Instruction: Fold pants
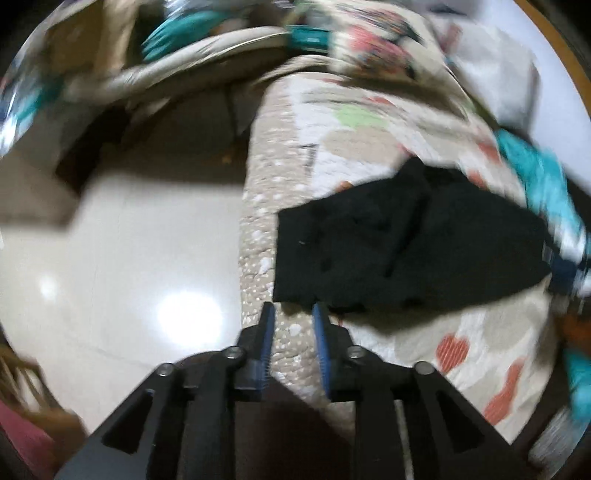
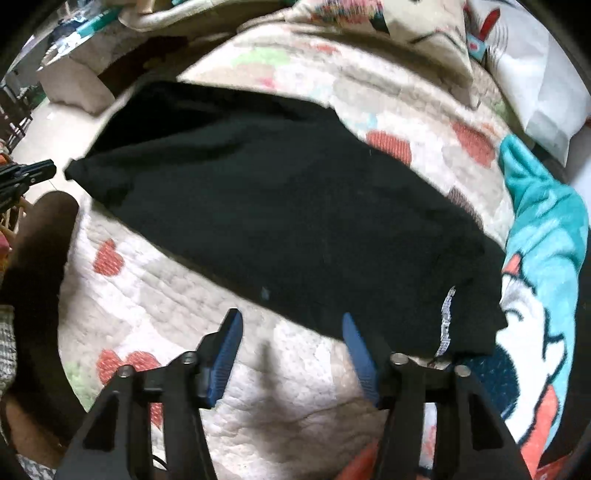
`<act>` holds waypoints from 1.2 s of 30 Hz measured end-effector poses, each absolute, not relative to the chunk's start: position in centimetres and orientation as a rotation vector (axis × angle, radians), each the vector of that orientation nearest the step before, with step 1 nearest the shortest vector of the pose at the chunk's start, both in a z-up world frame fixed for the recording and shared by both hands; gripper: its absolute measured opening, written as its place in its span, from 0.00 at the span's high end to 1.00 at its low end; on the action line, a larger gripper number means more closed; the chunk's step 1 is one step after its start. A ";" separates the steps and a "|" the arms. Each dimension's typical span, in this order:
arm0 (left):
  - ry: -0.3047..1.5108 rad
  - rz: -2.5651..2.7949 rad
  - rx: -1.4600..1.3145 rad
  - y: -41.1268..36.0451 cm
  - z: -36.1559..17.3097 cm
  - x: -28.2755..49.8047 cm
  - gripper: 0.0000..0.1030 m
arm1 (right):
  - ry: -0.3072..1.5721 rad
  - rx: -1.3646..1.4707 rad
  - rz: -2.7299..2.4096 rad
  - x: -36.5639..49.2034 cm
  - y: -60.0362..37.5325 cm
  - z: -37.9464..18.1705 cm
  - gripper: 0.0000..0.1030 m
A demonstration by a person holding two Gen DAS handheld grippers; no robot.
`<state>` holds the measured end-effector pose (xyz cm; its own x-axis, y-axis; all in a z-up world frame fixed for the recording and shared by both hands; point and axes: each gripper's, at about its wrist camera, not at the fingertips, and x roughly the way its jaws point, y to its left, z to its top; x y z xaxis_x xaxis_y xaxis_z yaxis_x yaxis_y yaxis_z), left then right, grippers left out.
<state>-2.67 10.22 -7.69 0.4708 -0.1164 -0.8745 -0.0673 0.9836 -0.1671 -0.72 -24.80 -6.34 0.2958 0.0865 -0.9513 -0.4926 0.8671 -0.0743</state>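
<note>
The black pants lie folded flat on a quilted bedspread with red hearts; a white label shows near their right end. In the left wrist view the pants lie near the bed's left edge. My left gripper is open a little and empty, just short of the pants' near corner. It also shows at the left edge of the right wrist view. My right gripper is wide open and empty, above the quilt at the pants' near edge.
A teal patterned blanket lies bunched right of the pants. Pillows sit at the far end of the bed. A shiny pale tile floor lies left of the bed. The left wrist view is motion-blurred.
</note>
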 end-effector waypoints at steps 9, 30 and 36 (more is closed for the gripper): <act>1.069 -0.099 -0.281 8.7 -9.4 2.9 0.75 | 1.173 -0.353 0.466 0.4 -21.5 -6.8 0.39; 1.132 0.056 -0.219 11.6 -10.9 9.0 0.91 | 1.171 -0.215 0.443 2.2 -23.8 -9.4 0.40; 1.183 0.158 -0.343 12.7 -12.9 8.9 0.68 | 1.167 -0.218 0.418 2.4 -24.0 -9.5 0.40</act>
